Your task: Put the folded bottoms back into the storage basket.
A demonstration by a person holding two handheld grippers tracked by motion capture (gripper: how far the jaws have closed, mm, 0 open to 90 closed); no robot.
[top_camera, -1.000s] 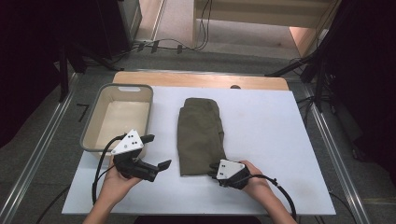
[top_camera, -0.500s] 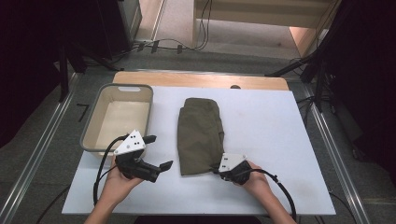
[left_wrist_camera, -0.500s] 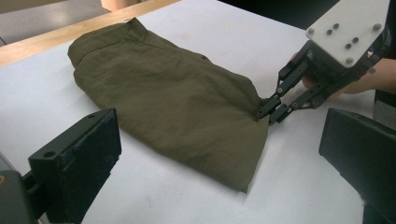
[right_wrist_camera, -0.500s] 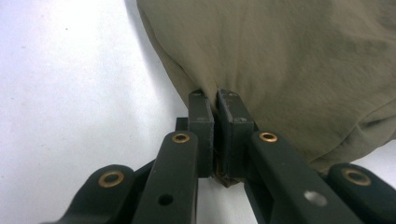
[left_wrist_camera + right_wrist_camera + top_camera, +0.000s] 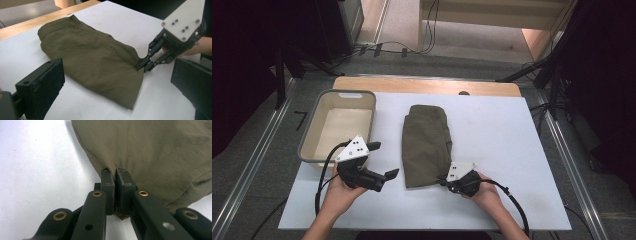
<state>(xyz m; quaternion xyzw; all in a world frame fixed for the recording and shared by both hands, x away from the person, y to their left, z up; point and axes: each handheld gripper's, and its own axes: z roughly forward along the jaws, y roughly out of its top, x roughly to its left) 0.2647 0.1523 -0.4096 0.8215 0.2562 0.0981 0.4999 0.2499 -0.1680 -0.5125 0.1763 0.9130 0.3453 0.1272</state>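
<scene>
A folded olive-green garment (image 5: 426, 143) lies lengthwise in the middle of the white table (image 5: 492, 125). My right gripper (image 5: 446, 181) is shut on the garment's near right corner; in the right gripper view the two jaws pinch the cloth edge (image 5: 115, 173). The left gripper view shows that gripper (image 5: 144, 67) biting the garment (image 5: 95, 57) at its hem. My left gripper (image 5: 391, 176) is held open just left of the garment's near left corner, its wide black pads (image 5: 47, 85) apart with nothing between them.
A beige plastic basket (image 5: 319, 131) stands at the table's left side, just beyond my left hand. A wooden strip (image 5: 427, 85) runs along the far table edge. Bare white table lies to the right of the garment.
My right gripper has slid slightly nearer and closed onto the garment's near right corner. My left gripper has edged a little right toward the garment, still open.
</scene>
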